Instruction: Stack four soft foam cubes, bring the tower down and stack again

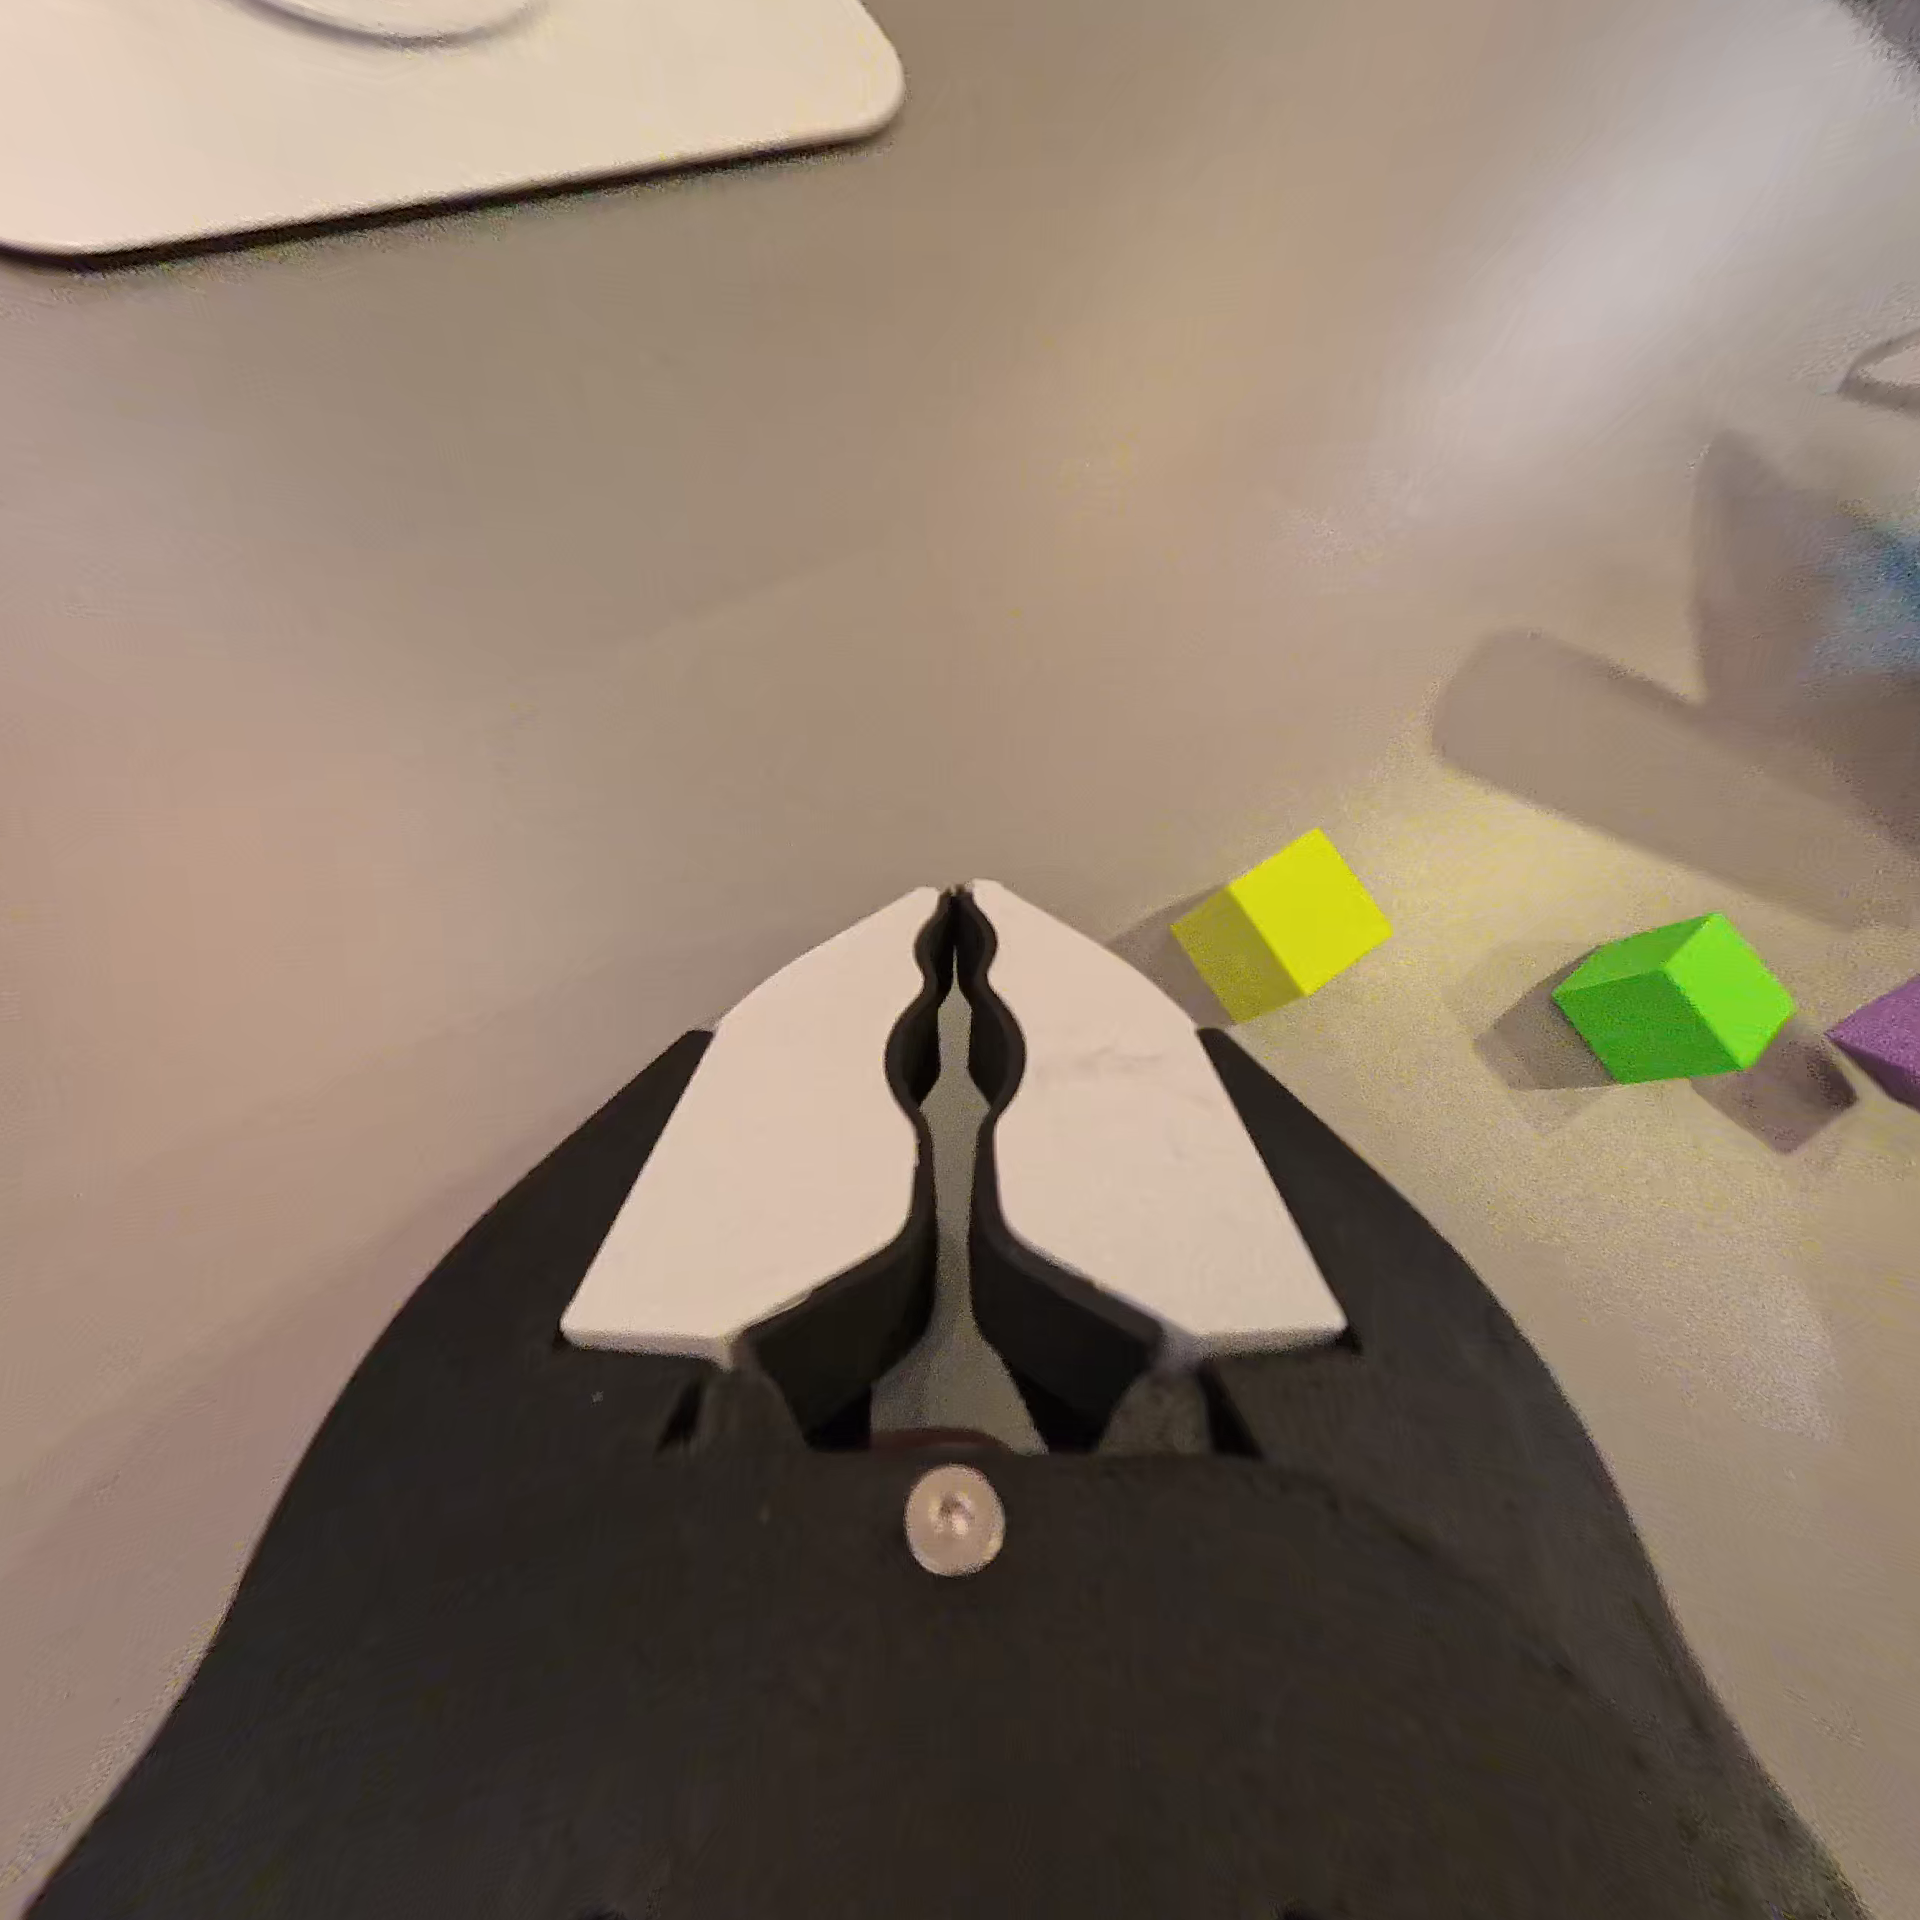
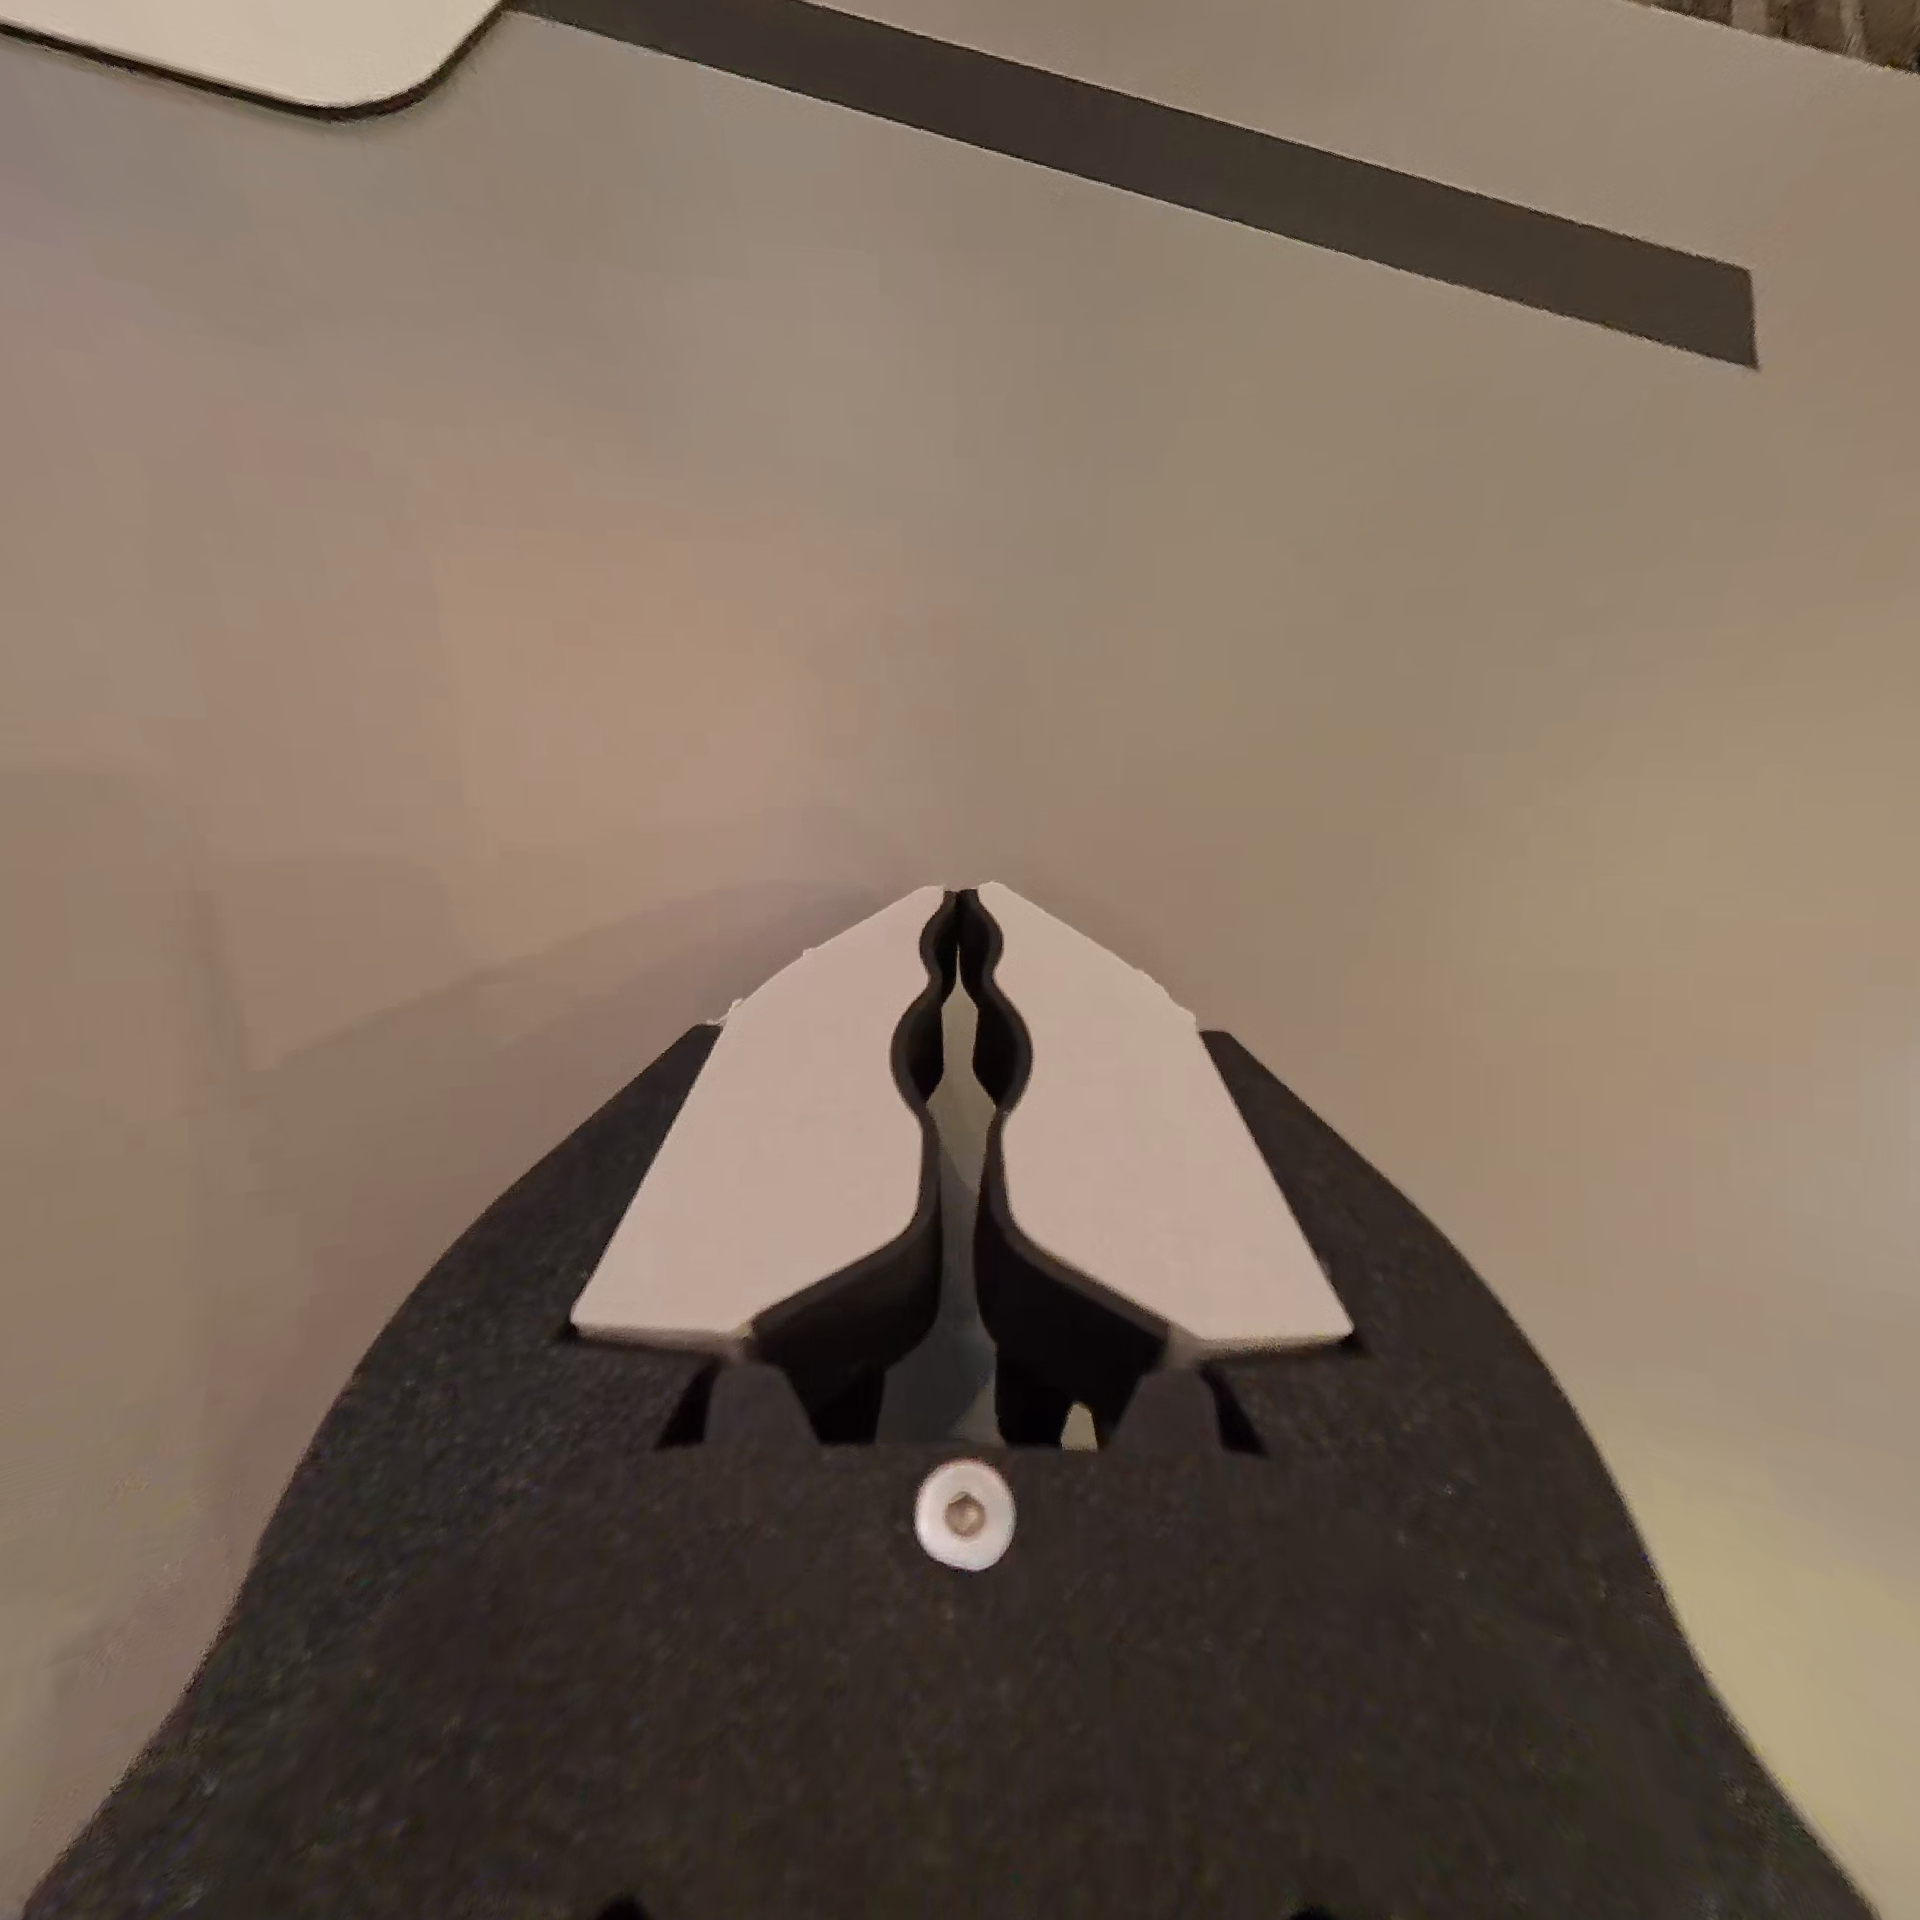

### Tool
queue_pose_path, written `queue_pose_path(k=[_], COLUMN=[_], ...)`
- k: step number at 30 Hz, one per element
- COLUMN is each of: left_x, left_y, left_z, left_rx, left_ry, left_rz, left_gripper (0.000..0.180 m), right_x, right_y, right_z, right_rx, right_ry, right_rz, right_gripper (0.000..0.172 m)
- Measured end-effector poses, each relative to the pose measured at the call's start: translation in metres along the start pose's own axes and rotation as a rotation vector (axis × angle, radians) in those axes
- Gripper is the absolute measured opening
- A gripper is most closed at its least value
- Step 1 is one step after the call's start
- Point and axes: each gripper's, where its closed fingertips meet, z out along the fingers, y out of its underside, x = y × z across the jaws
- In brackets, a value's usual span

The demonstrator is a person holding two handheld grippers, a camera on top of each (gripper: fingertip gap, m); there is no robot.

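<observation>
Foam cubes, one yellow (image 1: 1283,925), one green (image 1: 1673,1000) and one purple (image 1: 1886,1037), lie apart on the grey worktop (image 1: 727,623), right of the left gripper (image 1: 956,891). Both grippers' fingers are closed together on nothing, the right gripper (image 2: 961,891) too.

Light: soft, warm, rather dim indoor light; no glare on the matte table (image 1: 727,520).
Shadows: the yellow cube (image 1: 1283,925) and the green cube (image 1: 1673,997) cast short, soft shadows to their left.
Blur: heavy smear at the left wrist view's upper right edge.
Distortion: wide-angle bending; the white pad (image 1: 416,114) curves.
Noise: yellowish grain around the cubes.
</observation>
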Motion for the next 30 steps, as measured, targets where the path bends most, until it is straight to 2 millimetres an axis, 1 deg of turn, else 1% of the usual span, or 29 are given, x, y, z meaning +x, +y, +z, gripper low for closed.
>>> queue_pose_path(k=[2,3,4,6,11,14,18,20,23,24,26,30], left_x=[-0.020,-0.029,-0.030,-0.030,-0.022,-0.021,-0.021,-0.021,-0.019,-0.017,-0.017,-0.013], left_y=[-0.007,-0.006,-0.007,-0.009,-0.004,-0.004,-0.006,-0.008,-0.011,-0.012,-0.014,-0.016], left_z=[-0.013,-0.016,-0.018,-0.020,-0.015,-0.014,-0.016,-0.018,-0.020,-0.021,-0.023,-0.026], left_rx=[0.068,0.075,0.089,0.109,0.060,0.058,0.082,0.097,0.120,0.132,0.146,0.166], left_ry=[-0.023,-0.037,-0.018,-0.012,-0.057,-0.048,0.009,0.033,0.066,0.078,0.097,0.147], left_rz=[-0.024,-0.029,-0.048,-0.053,0.060,0.068,0.013,-0.002,0.006,0.012,-0.003,-0.002], left_gripper=[0.000,0.000,0.000,0.000,0.000,0.000,0.000,0.000,0.000,0.000,0.000,0.000], right_x=[0.009,0.011,0.012,0.012,0.007,0.008,0.005,0.005,-0.001,-0.005,-0.023,-0.074], right_y=[0.000,0.000,0.000,0.001,0.004,0.001,-0.008,-0.012,-0.027,-0.033,-0.044,-0.064], right_z=[-0.004,-0.005,-0.006,-0.005,-0.001,-0.004,-0.013,-0.019,-0.033,-0.038,-0.050,-0.065], right_rx=[0.018,0.023,0.024,0.020,-0.007,0.013,0.078,0.081,0.103,0.105,0.097,0.058], right_ry=[-0.004,-0.010,-0.017,-0.009,0.002,-0.016,-0.100,-0.127,-0.172,-0.185,-0.241,-0.338], right_rz=[0.036,0.052,0.058,0.036,-0.026,0.006,0.056,0.064,0.047,0.025,-0.044,-0.215], right_gripper=[0.000,0.000,0.000,0.000,0.000,0.000,0.000,0.000,0.000,0.000,0.000,0.003])
